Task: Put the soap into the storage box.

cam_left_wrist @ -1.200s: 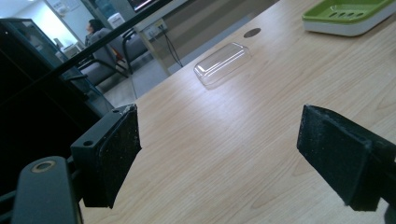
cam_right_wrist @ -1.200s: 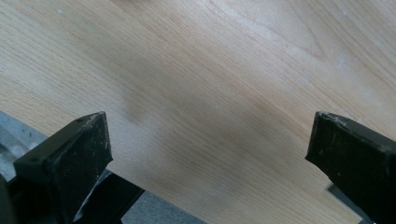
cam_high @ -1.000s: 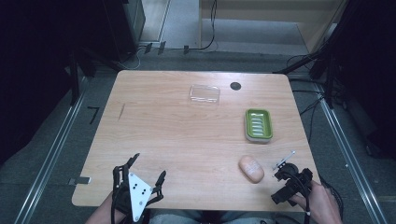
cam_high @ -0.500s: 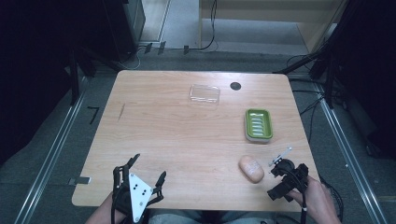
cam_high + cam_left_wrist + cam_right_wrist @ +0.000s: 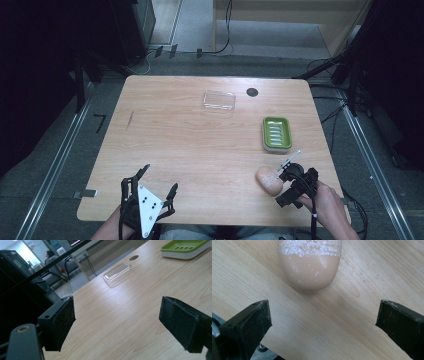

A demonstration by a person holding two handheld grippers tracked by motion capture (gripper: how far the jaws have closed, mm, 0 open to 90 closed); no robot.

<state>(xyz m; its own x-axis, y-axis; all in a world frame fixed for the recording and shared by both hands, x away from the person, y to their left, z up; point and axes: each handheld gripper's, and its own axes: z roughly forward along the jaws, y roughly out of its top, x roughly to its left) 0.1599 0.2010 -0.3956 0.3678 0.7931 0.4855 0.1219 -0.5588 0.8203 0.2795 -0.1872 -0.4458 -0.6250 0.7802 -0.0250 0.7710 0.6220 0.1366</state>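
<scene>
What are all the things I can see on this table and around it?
Tan oval soap bar: one, tan with a whitish patch, near right part of the table, just ahead of the right claw.
Green plastic soap dish: one, green on a white base, right side, farther back than the soap.
Clear plastic lid: one, see-through, far middle.
Dark round hole: one, black, far edge beside the lid.
Light wooden table: one, pale wood, centre.
Black cables: several, on the grey floor behind the table.
Left claw: one, black, open, near left edge.
Right claw: one, black, open, aimed at the soap.
</scene>
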